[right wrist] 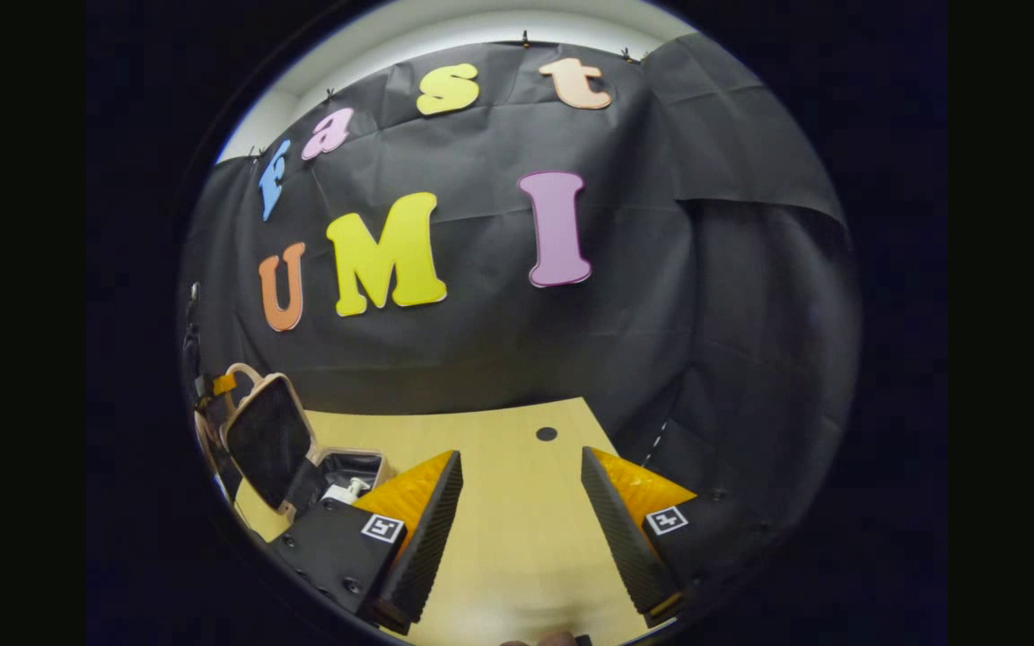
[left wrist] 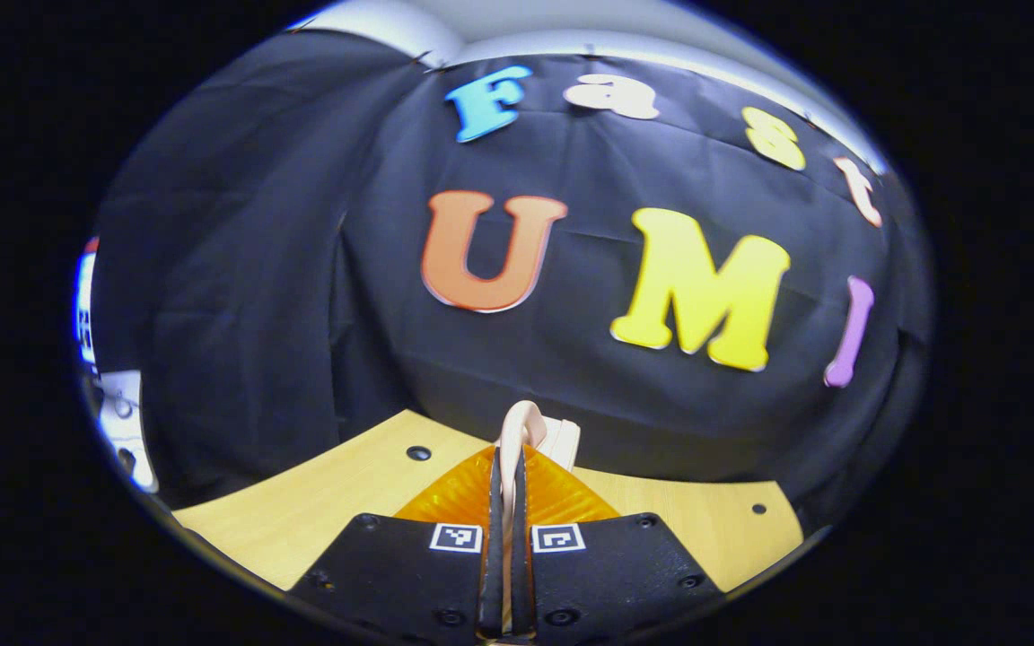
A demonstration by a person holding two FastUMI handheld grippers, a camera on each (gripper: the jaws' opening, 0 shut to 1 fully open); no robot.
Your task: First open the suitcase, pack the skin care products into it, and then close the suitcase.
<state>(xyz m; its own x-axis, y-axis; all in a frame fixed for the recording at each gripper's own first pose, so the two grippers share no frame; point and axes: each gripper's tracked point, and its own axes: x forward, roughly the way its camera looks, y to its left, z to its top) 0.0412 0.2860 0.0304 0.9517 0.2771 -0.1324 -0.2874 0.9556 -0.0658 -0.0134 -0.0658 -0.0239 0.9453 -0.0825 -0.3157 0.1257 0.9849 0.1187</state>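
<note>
Left hand-held gripper (left wrist: 508, 502) pinched tight on the raised lid's handle (left wrist: 521, 426) of the suitcase (right wrist: 279, 449) at the tabletop (right wrist: 499, 538) edge, right hand-held gripper (right wrist: 521, 502) wide apart and empty; the lid is best lowered slowly, squarely over the packed bottle (right wrist: 348, 492).

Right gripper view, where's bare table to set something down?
Bare table runs between the open right gripper's fingers to the cloth wall. Crowded at left: the open suitcase, a bottle inside, its handle pinched by the left gripper.
</note>
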